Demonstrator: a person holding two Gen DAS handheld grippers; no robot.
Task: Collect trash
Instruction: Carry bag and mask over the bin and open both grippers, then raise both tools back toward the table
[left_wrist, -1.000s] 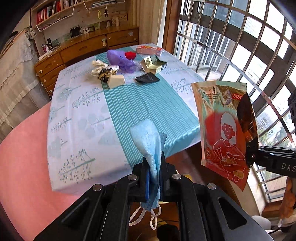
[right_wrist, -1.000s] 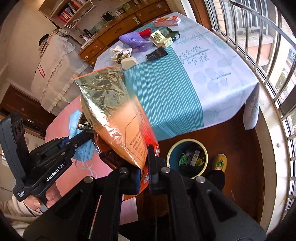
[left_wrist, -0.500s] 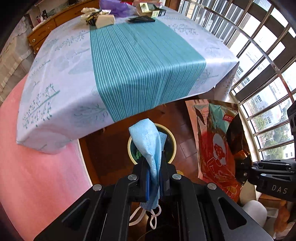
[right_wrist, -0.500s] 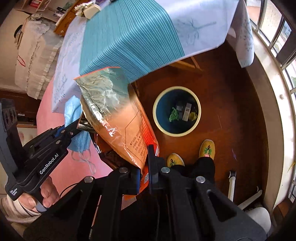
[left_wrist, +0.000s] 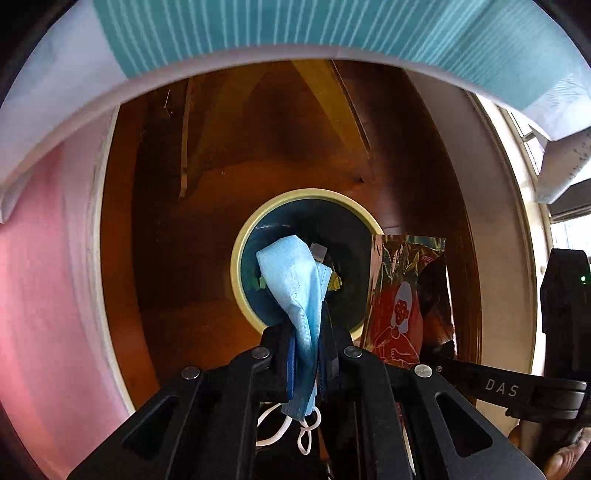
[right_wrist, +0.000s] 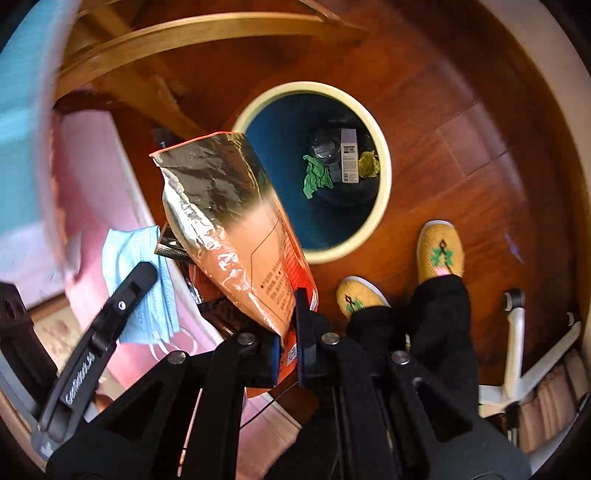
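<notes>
Both cameras are now looking almost straight down at the floor, where a second ago they were taking in the worktop and its litter; only the hanging edge of the striped tablecloth (left_wrist: 332, 33) is showing at the top of the left wrist view, and the trash bin (left_wrist: 236, 266) is sitting near the middle of it.

The left gripper (left_wrist: 308, 354) is pinching a light blue face mask (left_wrist: 295, 280) between its fingers, closed down narrow on the fabric. The mask is standing up out of the fingers and overlapping the bin's opening in this view, while its white ear loops (left_wrist: 306, 432) are dangling below the fingers. The right gripper (right_wrist: 286, 343) is clamping the lower corner of a foil snack bag (right_wrist: 221, 221), its fingers closed tight on the bag. The bag is leaning up and to the left of the bin (right_wrist: 384, 177), with its silver back facing the right camera and its red printed front (left_wrist: 402, 295) facing the left one, just right of the bin's rim.

Inside the bin, a white carton (right_wrist: 349, 155), green crumpled scraps (right_wrist: 314, 177) and a yellowish scrap (right_wrist: 369, 164) are lying on the dark bottom. Two yellow slippers (right_wrist: 439, 247) are standing on the wooden floor (right_wrist: 480, 129) just beside the bin.
</notes>
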